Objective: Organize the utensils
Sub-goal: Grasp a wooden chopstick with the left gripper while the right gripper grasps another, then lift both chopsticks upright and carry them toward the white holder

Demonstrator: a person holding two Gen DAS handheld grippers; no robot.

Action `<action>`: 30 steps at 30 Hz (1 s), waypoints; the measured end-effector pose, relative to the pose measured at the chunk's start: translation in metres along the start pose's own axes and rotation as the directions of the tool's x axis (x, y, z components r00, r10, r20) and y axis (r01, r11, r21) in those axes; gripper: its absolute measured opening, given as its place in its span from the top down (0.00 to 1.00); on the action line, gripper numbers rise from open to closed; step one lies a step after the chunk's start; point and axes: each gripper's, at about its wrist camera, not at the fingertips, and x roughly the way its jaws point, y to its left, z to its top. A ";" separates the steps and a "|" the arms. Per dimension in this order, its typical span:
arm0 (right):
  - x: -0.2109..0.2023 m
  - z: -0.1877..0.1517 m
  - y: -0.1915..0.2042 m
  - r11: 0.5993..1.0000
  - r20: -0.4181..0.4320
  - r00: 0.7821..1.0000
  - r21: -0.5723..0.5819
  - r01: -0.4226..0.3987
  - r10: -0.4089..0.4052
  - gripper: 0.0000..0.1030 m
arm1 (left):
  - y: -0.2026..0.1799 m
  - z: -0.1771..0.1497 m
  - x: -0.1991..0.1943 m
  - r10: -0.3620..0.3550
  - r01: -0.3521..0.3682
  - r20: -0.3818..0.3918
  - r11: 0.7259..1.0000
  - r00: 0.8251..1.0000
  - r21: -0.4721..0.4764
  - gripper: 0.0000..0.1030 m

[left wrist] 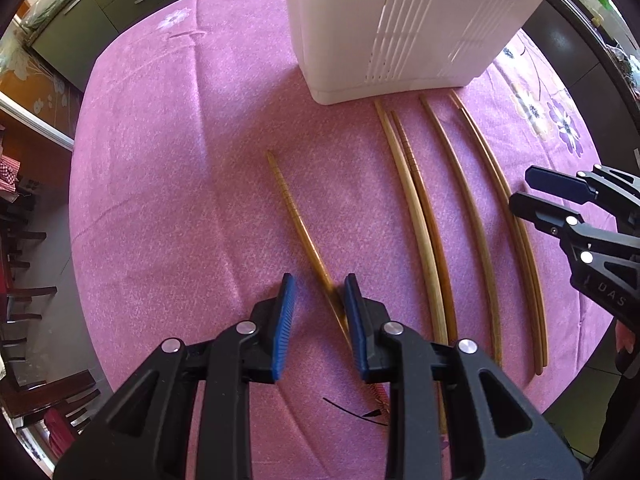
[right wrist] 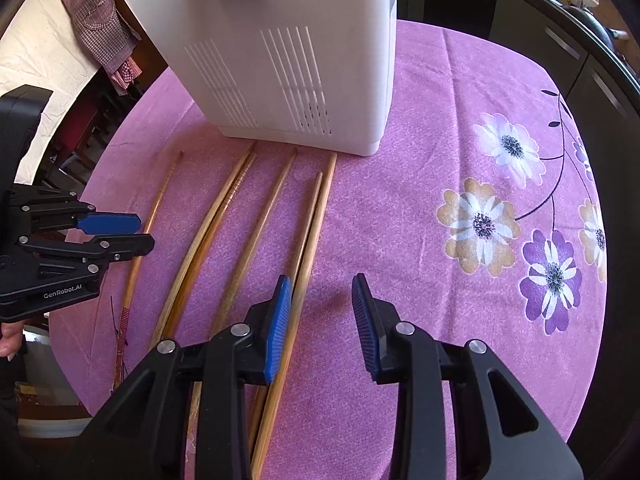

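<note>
A lone chopstick is being straddled by the spread left gripper and could be nudged aside on closing. The right gripper, also spread and empty, is being held by the outermost pair. Six chopsticks are being counted on the desk, before one white holder.

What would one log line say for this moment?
left gripper: open over lone chopstick | right gripper: open by chopsticks | white holder: upright
</note>
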 end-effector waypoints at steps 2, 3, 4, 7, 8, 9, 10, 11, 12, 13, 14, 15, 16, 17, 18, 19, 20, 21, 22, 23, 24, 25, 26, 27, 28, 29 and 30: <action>0.002 0.004 0.004 1.000 0.000 1.000 -0.003 0.030 -0.030 0.69 | 0.002 -0.001 0.000 -0.003 0.003 0.005 1.000 1.000 0.002 0.76; 0.004 0.005 0.009 0.999 -0.002 0.999 -0.004 0.042 -0.042 0.69 | 0.001 -0.003 -0.001 -0.005 0.005 0.007 1.000 1.000 0.004 0.76; 0.005 0.006 0.008 0.999 -0.005 0.999 -0.002 0.045 -0.045 0.69 | 0.002 -0.003 0.000 -0.007 0.007 0.009 1.000 1.000 0.007 0.76; 0.006 0.008 0.012 0.998 -0.013 0.998 -0.017 0.062 -0.062 0.69 | 0.004 -0.009 -0.001 -0.011 0.010 0.013 1.000 1.000 0.010 0.76; 0.006 0.010 0.013 0.997 -0.017 0.997 -0.026 0.069 -0.070 0.69 | 0.006 -0.009 -0.001 -0.010 0.009 0.014 1.000 1.000 0.010 0.76; 0.006 0.011 0.016 0.996 -0.022 0.996 -0.038 0.082 -0.083 0.69 | 0.006 -0.010 -0.001 -0.007 0.007 0.015 1.000 1.000 0.010 0.76; 0.008 0.012 0.020 0.994 -0.026 0.995 -0.054 0.091 -0.092 0.69 | 0.008 -0.009 -0.003 -0.005 0.005 0.015 1.000 1.000 0.010 0.76; 0.011 0.013 0.025 0.993 -0.034 0.994 -0.068 0.099 -0.102 0.70 | 0.008 -0.009 -0.003 -0.003 0.003 0.016 1.000 1.000 0.009 0.76; 0.012 0.015 0.030 0.990 -0.031 0.993 -0.085 0.111 -0.114 0.73 | 0.007 -0.009 -0.004 -0.001 0.001 0.017 1.000 1.000 0.009 0.76; 0.013 0.017 0.033 0.988 -0.034 0.992 -0.100 0.121 -0.125 0.76 | 0.006 -0.008 -0.005 0.001 -0.001 0.017 1.000 1.000 0.008 0.76; 0.014 0.019 0.034 0.988 -0.042 0.992 -0.104 0.112 -0.117 0.79 | 0.006 -0.009 -0.005 0.001 -0.002 0.018 1.000 1.000 0.007 0.75; 0.015 0.021 0.035 0.990 -0.051 0.994 -0.101 0.095 -0.101 0.87 | 0.006 -0.009 -0.005 0.003 -0.003 0.017 1.000 1.000 0.005 0.76; 0.016 0.023 0.036 0.991 -0.055 0.994 -0.102 0.091 -0.097 0.90 | 0.005 -0.009 -0.005 0.004 -0.004 0.016 1.000 1.000 0.003 0.76; 0.016 0.024 0.038 0.990 -0.055 0.993 -0.108 0.095 -0.101 0.90 | 0.004 -0.008 -0.005 0.001 -0.001 0.014 1.000 1.000 0.002 0.79; 0.017 0.024 0.038 0.990 -0.055 0.994 -0.108 0.091 -0.097 0.92 | 0.002 -0.008 -0.005 -0.003 0.003 0.013 1.000 1.000 0.005 0.83; 0.017 0.025 0.037 0.992 -0.058 0.995 -0.101 0.080 -0.086 0.93 | 0.001 -0.007 -0.006 -0.008 0.008 0.012 1.000 1.000 0.007 0.86; 0.017 0.025 0.036 0.993 -0.058 0.996 -0.092 0.069 -0.074 0.93 | 0.000 -0.007 -0.006 -0.012 0.012 0.011 1.000 1.000 0.004 0.88; 0.016 0.024 0.034 0.995 -0.051 0.996 -0.082 0.063 -0.067 0.93 | 0.001 -0.007 -0.006 -0.016 0.016 0.011 1.000 1.000 0.000 0.89; 0.013 0.024 0.032 0.995 -0.036 0.997 -0.075 0.060 -0.062 0.93 | 0.001 -0.006 -0.007 -0.022 0.022 0.010 1.000 1.000 -0.005 0.90; 0.008 0.022 0.029 0.996 -0.021 0.998 -0.069 0.053 -0.055 0.93 | 0.002 -0.006 -0.007 -0.032 0.032 0.009 0.999 0.999 -0.012 0.92; 0.000 0.021 0.026 0.997 -0.004 0.999 -0.062 0.042 -0.042 0.93 | 0.004 -0.006 -0.007 -0.038 0.038 0.008 0.999 0.999 -0.018 0.93; -0.007 0.020 0.024 0.998 0.017 0.999 -0.056 0.035 -0.034 0.93 | 0.006 -0.006 -0.009 -0.047 0.047 0.010 0.999 0.999 -0.022 0.93; -0.017 0.018 0.023 0.998 0.040 0.999 -0.054 0.028 -0.026 0.93 | 0.008 -0.006 -0.012 -0.054 0.055 0.018 0.998 0.998 -0.026 0.93; -0.027 0.017 0.021 0.998 0.064 0.998 -0.051 0.020 -0.017 0.93 | 0.012 -0.006 -0.017 -0.056 0.057 0.031 0.998 0.998 -0.032 0.93; -0.038 0.015 0.019 0.999 0.092 0.996 -0.045 0.013 -0.008 0.93 | 0.014 -0.006 -0.024 -0.060 0.062 0.050 0.997 0.997 -0.035 0.93; -0.050 0.013 0.017 0.999 0.120 0.993 -0.043 0.007 -0.002 0.93 | 0.019 -0.006 -0.033 -0.069 0.071 0.067 0.997 0.995 -0.035 0.93; -0.062 0.010 0.015 0.999 0.149 0.989 -0.041 0.002 0.004 0.93 | 0.024 -0.010 -0.040 -0.070 0.074 0.085 0.997 0.994 -0.037 0.93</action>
